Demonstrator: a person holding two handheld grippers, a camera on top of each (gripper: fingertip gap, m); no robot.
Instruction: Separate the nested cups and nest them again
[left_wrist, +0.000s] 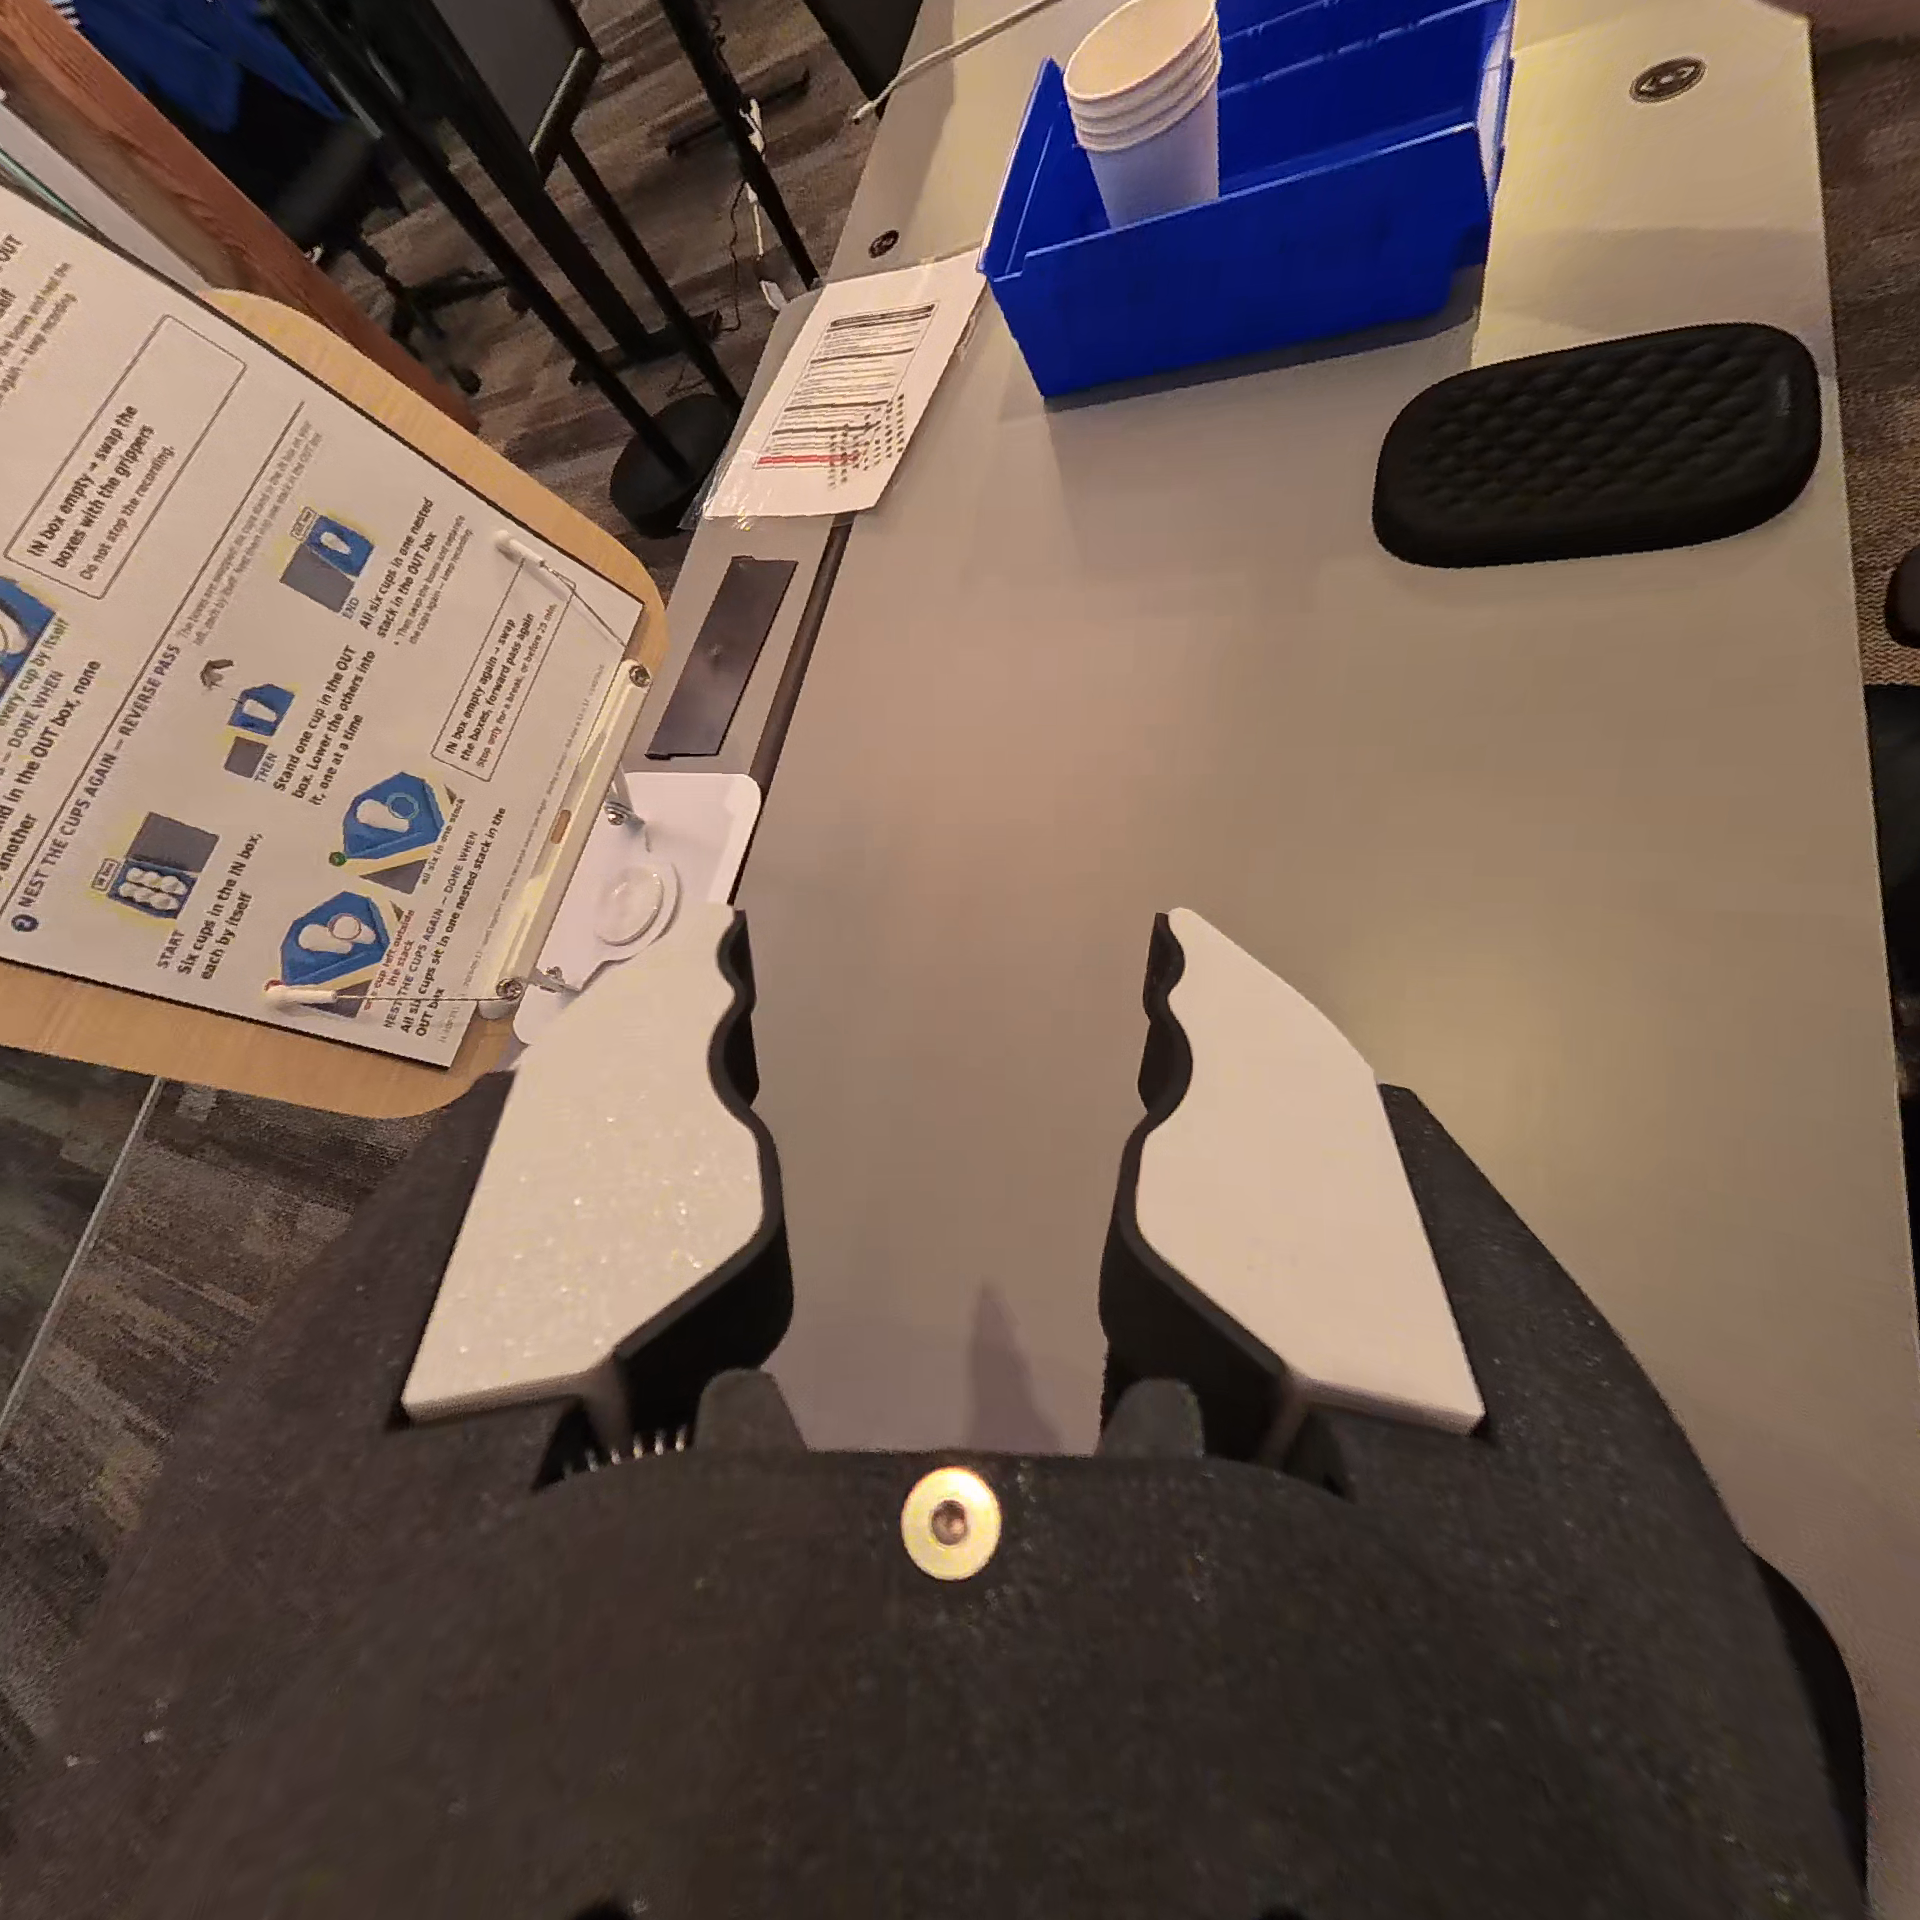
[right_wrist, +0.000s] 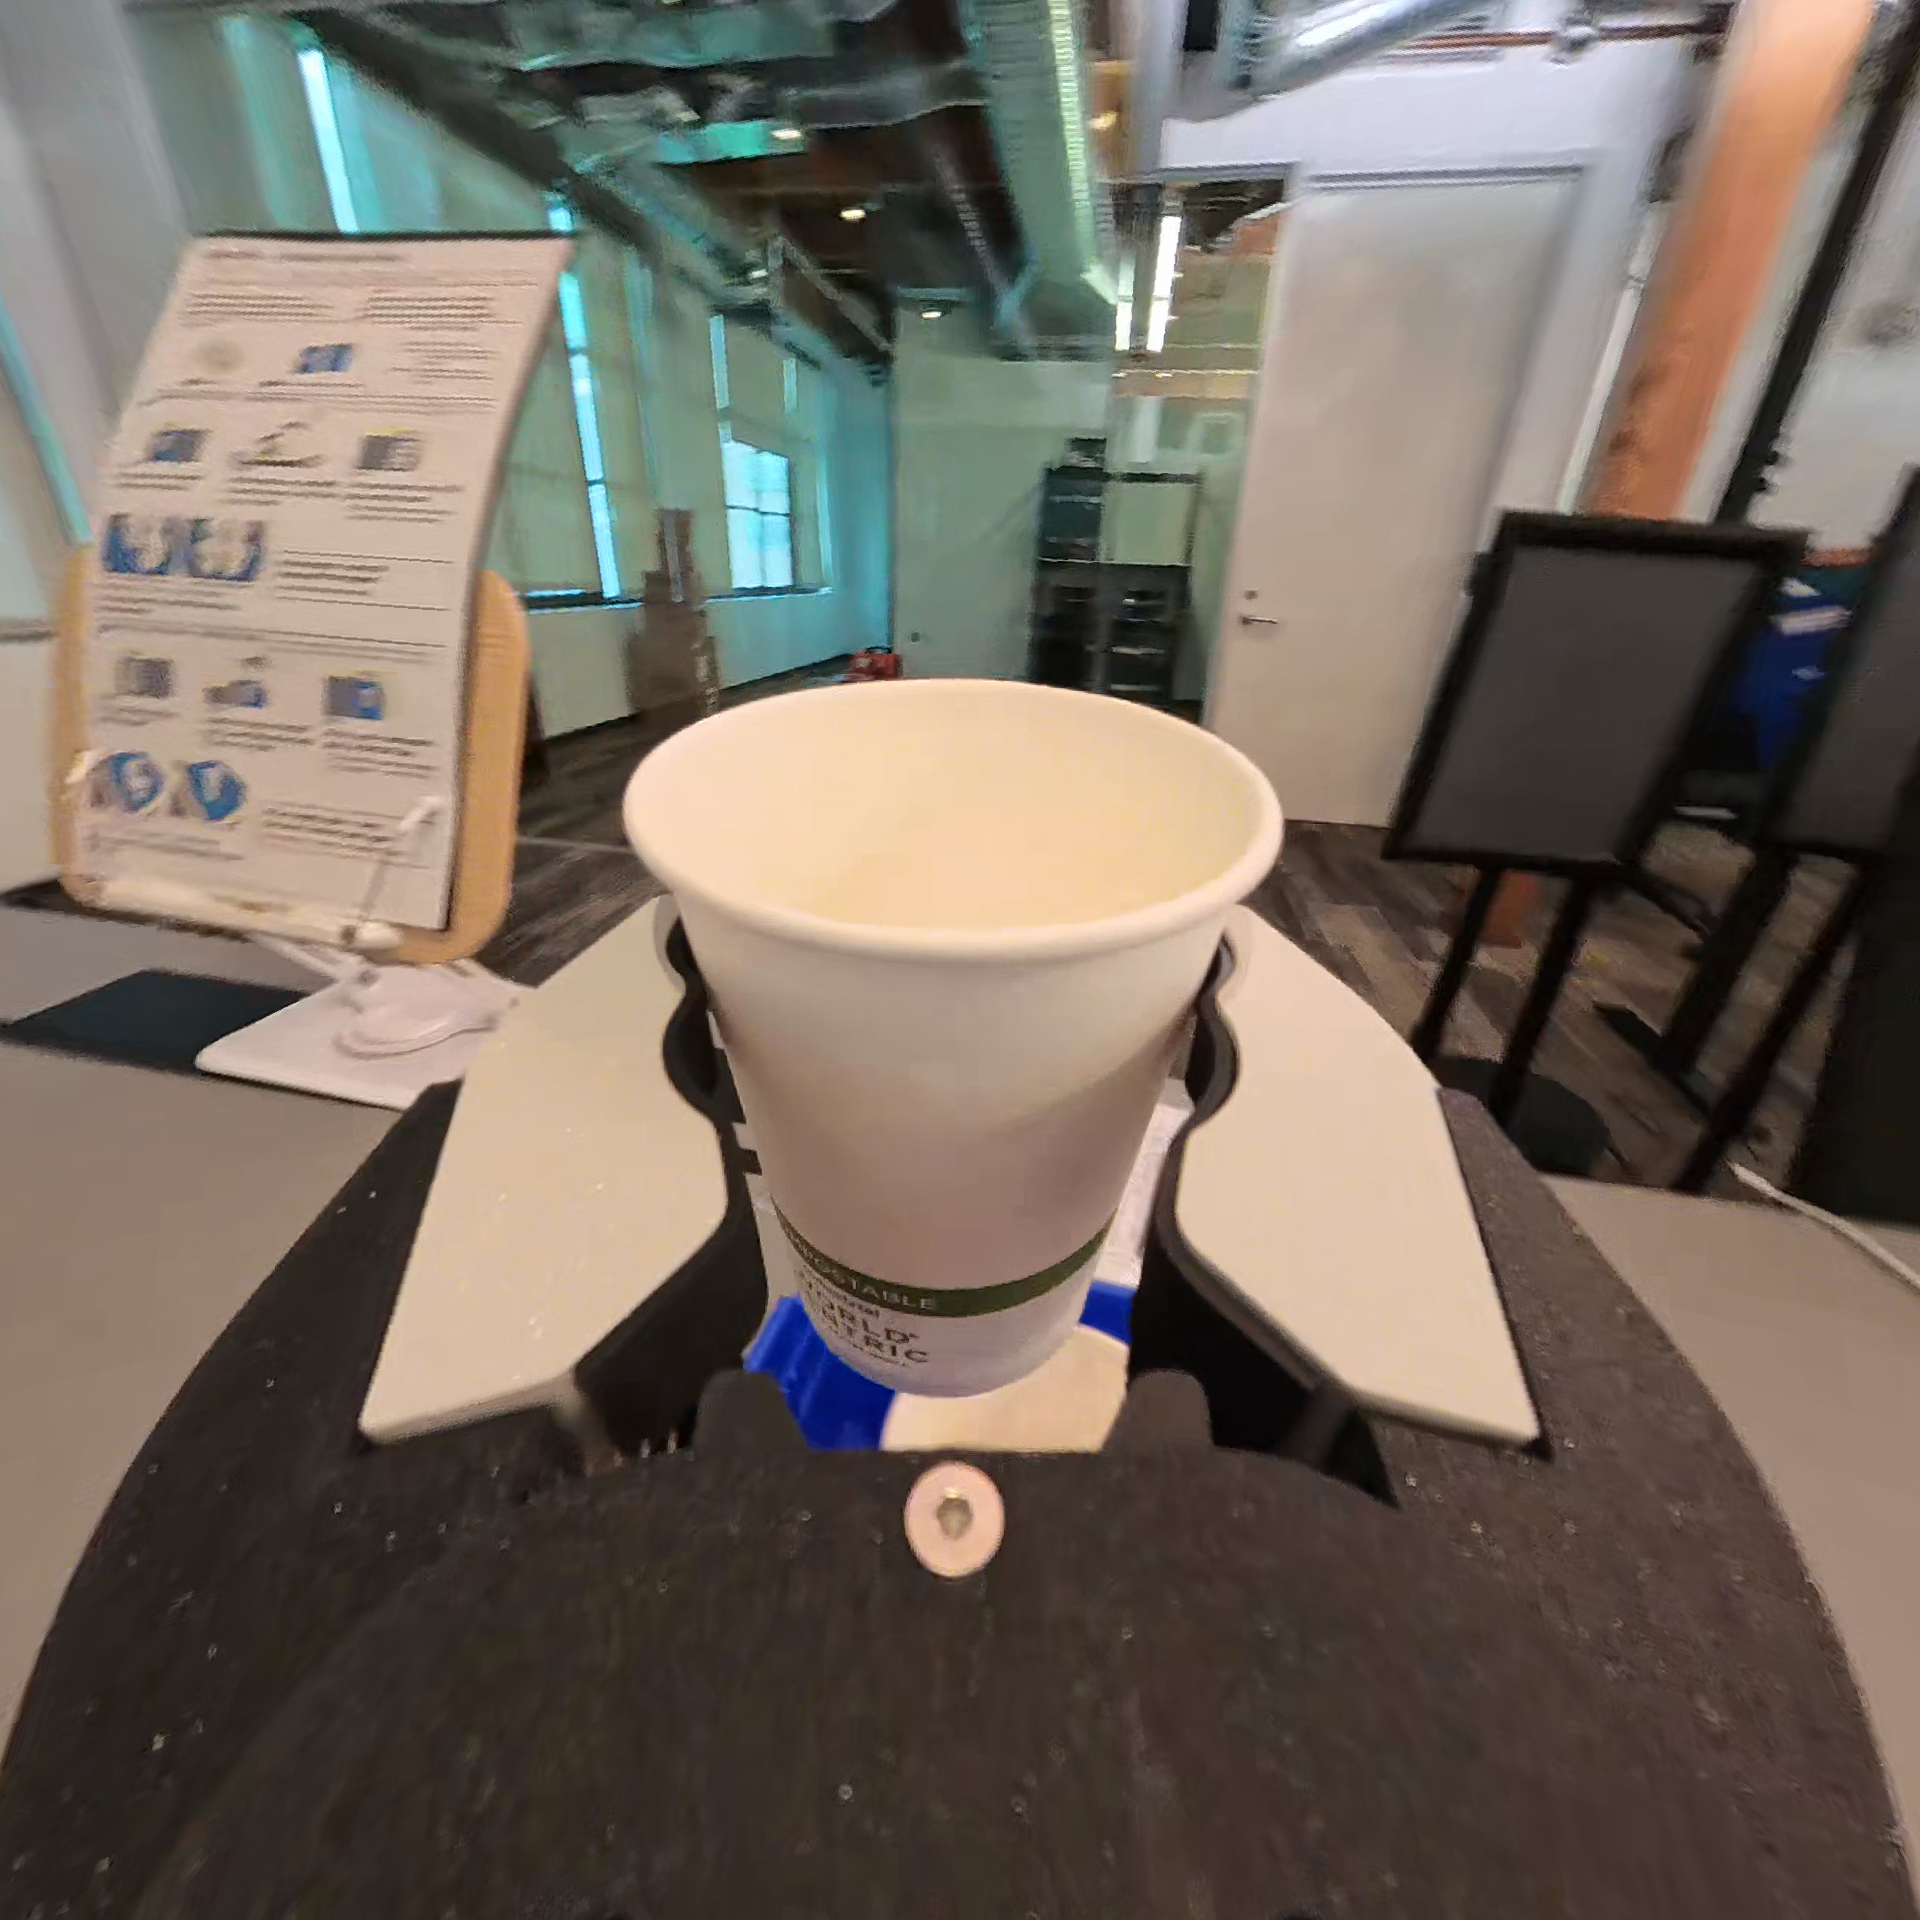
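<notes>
Keep the paper cup (right_wrist: 951, 1029) upright and your squeeze light so its wall does not buckle as you carry it. Your right gripper (right_wrist: 951, 1023) clasps it below the rim, above a blue bin (right_wrist: 790, 1382). Your left gripper (left_wrist: 951, 1023) is spread wide, empty, over the grey table (left_wrist: 1143, 675); the nested cup stack (left_wrist: 1148, 114) stands in the far blue bin (left_wrist: 1247, 281).
</notes>
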